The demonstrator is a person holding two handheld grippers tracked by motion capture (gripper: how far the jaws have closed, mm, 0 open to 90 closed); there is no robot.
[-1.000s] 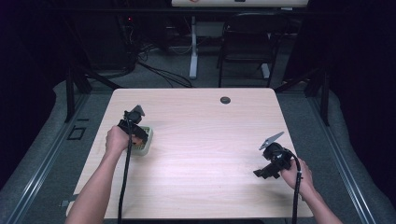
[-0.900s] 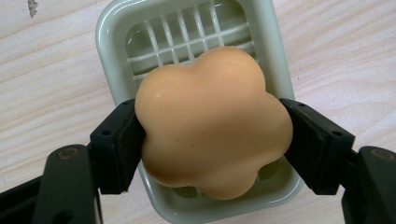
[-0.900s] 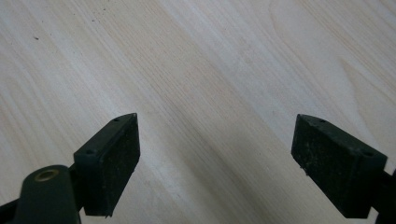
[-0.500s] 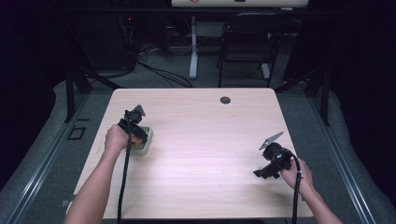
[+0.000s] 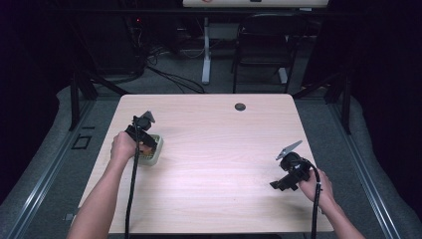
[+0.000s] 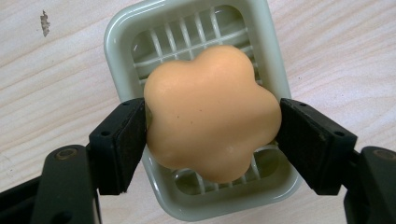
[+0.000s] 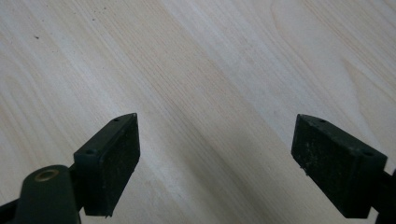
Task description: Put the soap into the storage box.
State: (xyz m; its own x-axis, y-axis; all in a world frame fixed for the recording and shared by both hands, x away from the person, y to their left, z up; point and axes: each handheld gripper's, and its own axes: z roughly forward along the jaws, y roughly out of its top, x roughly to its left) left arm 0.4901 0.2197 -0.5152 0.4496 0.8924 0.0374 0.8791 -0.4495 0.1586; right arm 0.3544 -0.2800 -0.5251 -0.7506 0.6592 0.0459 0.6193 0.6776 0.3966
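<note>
Wooden table (image 5: pixel 214 149): left gripper (image 6: pixel 212 135) clasps the soap (image 6: pixel 212 126) over its dish (image 6: pixel 275 65); lifting straight avoids dragging it. Right gripper (image 7: pixel 215 158) gapes idle.

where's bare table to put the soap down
Bare wood runs from the dish across the middle to the right gripper, and back to the grommet. The only crowded spot is the left edge, where the left gripper clamps the soap over the dish.

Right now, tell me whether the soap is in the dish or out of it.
In. The flower-shaped orange soap sits over the slatted floor of the pale green dish, with the left claw pads pressed on both its sides.
</note>
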